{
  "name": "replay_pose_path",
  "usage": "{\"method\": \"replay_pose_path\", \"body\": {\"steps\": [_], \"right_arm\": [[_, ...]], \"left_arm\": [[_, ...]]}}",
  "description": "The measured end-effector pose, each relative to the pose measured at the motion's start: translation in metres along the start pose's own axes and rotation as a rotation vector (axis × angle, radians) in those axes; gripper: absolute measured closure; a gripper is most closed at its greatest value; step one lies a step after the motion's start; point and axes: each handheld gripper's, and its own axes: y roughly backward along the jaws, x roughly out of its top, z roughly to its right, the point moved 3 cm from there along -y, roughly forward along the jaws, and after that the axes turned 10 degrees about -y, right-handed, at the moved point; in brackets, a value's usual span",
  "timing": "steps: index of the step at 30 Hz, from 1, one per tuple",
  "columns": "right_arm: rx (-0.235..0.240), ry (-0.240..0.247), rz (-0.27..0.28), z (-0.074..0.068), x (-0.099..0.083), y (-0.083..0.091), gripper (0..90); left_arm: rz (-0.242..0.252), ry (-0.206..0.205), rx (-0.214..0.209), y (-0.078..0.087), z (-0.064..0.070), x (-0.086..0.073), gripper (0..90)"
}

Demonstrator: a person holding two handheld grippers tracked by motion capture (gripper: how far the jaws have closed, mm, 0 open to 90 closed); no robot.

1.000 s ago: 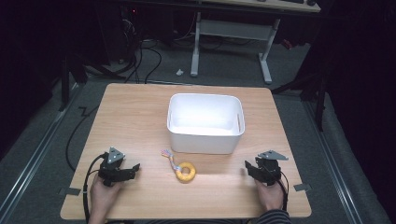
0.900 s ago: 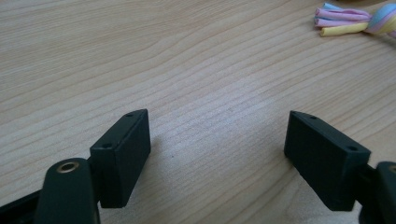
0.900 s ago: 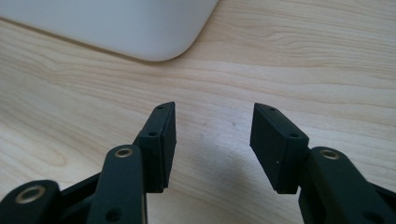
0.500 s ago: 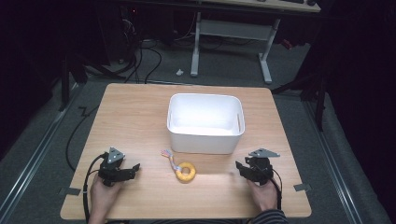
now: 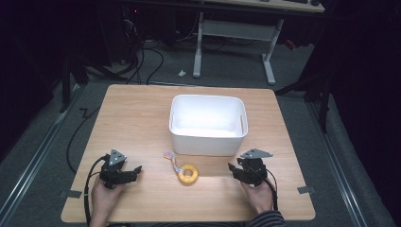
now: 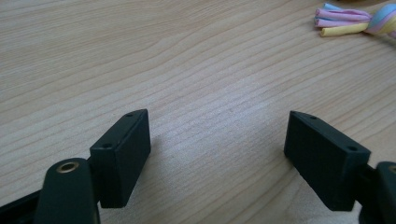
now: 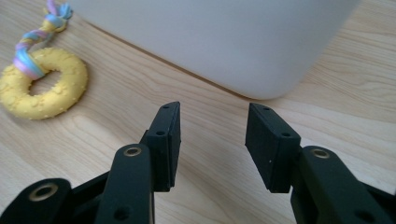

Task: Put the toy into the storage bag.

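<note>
A yellow ring toy (image 5: 187, 174) with a pastel braided rope (image 5: 170, 159) lies on the wooden table (image 5: 142, 123), just in front of a white bin (image 5: 208, 124). My left gripper (image 5: 135, 170) rests low at the front left, open, with bare wood between its jaws; the rope's end (image 6: 348, 21) shows at the top right of its view. My right gripper (image 5: 232, 169) sits at the front right, open and empty, pointing toward the toy (image 7: 42, 88) and the bin's near corner (image 7: 219, 42).
The bin stands empty at the table's middle. Cables (image 5: 78, 142) trail off the table's left side, and a desk frame (image 5: 231, 38) stands on the floor behind. Bare tabletop lies on both sides of the bin.
My right gripper has shifted left, toward the ring toy, and turned to face it. The left gripper and the toy have stayed where they were.
</note>
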Motion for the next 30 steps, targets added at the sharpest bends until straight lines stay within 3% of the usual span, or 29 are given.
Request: {"method": "replay_pose_path", "body": {"steps": [7, 14, 21, 30], "right_arm": [[0.018, 0.051, -0.006, -0.016, 0.006, -0.005, 56.7], [0.075, 0.079, -0.026, -0.033, 0.009, -0.009, 56.9], [0.1, 0.117, -0.044, -0.048, 0.014, -0.016, 57.2], [0.132, 0.133, -0.084, -0.06, 0.017, -0.024, 58.6]], "left_arm": [[0.0, 0.001, 0.0, 0.0, 0.0, 0.0, 23.0], [0.001, 0.001, -0.001, 0.0, 0.0, 0.0, 23.2], [0.001, 0.002, 0.0, 0.0, 0.0, 0.0, 23.1], [0.001, 0.003, -0.002, 0.0, 0.0, 0.0, 23.4]]}}
